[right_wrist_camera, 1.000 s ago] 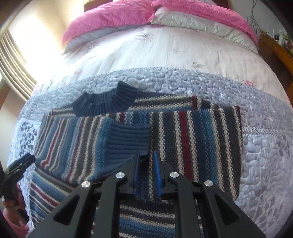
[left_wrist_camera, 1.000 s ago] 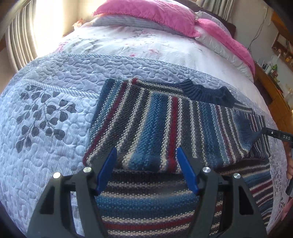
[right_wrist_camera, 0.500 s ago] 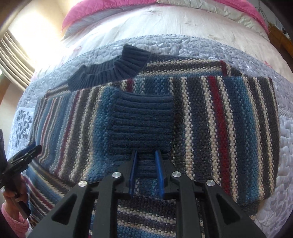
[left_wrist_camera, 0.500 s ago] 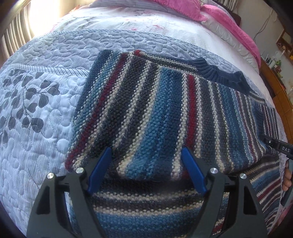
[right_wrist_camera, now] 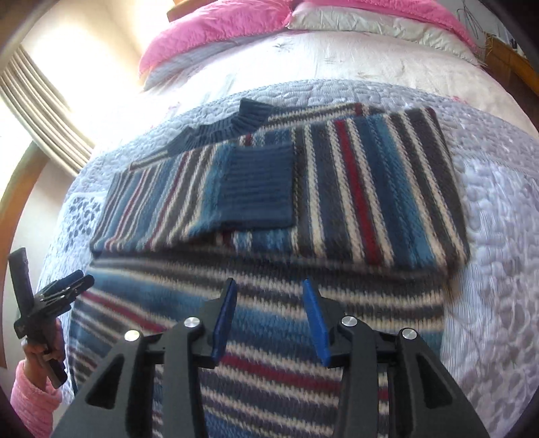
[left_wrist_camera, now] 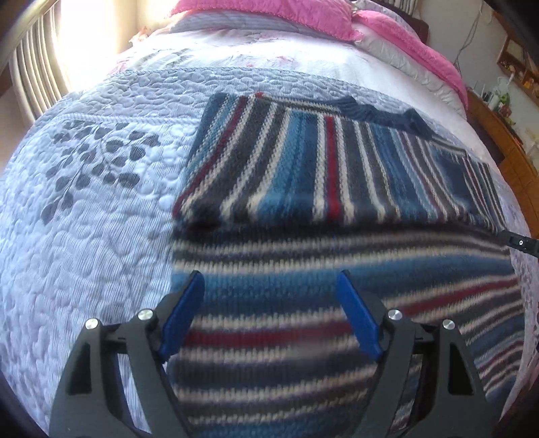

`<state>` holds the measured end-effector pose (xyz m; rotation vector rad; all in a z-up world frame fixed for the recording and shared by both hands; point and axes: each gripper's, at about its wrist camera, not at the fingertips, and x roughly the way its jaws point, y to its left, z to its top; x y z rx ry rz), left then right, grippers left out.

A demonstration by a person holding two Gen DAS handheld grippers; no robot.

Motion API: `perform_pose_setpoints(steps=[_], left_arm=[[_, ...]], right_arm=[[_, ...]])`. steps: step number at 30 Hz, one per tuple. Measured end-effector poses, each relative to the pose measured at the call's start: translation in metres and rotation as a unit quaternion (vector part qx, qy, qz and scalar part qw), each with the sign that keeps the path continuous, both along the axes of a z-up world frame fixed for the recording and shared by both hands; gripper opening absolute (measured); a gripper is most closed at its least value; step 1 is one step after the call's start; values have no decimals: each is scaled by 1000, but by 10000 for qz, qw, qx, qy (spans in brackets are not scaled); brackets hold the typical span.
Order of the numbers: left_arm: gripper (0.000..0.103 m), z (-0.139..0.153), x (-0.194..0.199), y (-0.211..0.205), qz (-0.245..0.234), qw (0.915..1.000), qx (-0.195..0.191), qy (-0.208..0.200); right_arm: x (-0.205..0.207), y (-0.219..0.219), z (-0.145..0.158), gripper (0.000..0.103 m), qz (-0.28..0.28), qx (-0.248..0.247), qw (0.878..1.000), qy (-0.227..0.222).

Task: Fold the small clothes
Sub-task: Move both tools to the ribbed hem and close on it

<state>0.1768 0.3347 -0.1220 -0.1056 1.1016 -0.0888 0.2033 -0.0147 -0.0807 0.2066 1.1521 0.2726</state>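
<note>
The striped sweater point(left_wrist_camera: 337, 209) lies flat on the quilt point(left_wrist_camera: 84, 219), sleeves folded across its chest. Both grippers hover over its lower half — the left gripper point(left_wrist_camera: 269, 313) wide open, the right gripper point(right_wrist_camera: 271, 320) parted and seemingly empty, though motion blur smears the knit.

Your bed point(left_wrist_camera: 84, 236) wears a lilac quilted cover; on it lies the striped sweater point(left_wrist_camera: 337, 175), sleeves folded in, with pink pillows point(right_wrist_camera: 215, 30), seemingly two, beyond.

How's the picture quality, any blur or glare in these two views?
Left wrist: sweater smeared by motion blur nearest the gripper, window blown out. Right wrist: same blur on the near stripes, glare at upper left, fisheye bending the bed.
</note>
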Motion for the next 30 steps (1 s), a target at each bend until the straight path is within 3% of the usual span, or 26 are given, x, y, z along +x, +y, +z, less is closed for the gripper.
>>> perform_pose_setpoints(steps=[3, 7, 14, 20, 23, 25, 30], left_arm=[[80, -10, -40, 3, -99, 9998, 103, 106], [81, -9, -90, 3, -111, 9999, 119, -9], [83, -5, -145, -7, -193, 9992, 325, -105], [85, 15, -177, 11, 98, 9999, -108, 92], [87, 19, -194, 22, 209, 9981, -355, 451], [87, 17, -207, 28, 251, 9965, -550, 575], [87, 4, -229, 29, 199, 9952, -554, 777]], right_arm=[[-47, -9, -19, 42, -37, 92, 9997, 239], [-107, -8, -21, 42, -51, -254, 9996, -109], [-183, -4, -19, 50, -1, -807, 9961, -346], [-222, -28, 8, 50, -143, -179, 9994, -247], [-243, -42, 18, 51, -320, -73, 9994, -94], [-255, -49, 18, 52, -381, -7, 9993, 52], [-282, -58, 5, 52, -457, 250, 9982, 288]])
